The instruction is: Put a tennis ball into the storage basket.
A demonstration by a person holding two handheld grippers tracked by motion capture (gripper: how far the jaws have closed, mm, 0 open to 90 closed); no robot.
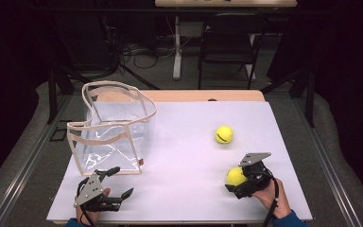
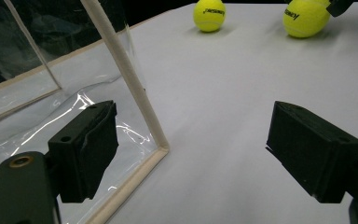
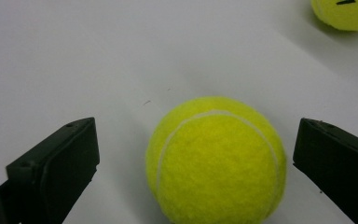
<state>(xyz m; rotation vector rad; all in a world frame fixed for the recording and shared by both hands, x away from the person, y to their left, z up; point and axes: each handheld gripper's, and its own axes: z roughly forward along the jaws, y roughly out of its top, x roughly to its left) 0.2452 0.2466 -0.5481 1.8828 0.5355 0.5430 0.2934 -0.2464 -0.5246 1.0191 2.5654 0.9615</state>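
Fuzzy yellow tennis ball (image 3: 216,161) sits between right gripper's (image 3: 191,163) spread jaws

tongs (image 3: 193,163) spread wide around a tennis ball (image 3: 216,158), seemingly not touching.

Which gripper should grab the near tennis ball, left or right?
Right. The right gripper is open with the near tennis ball sitting on the table between its jaws, untouched on either side. The left gripper is open across the table, at the clear bag's lower corner.
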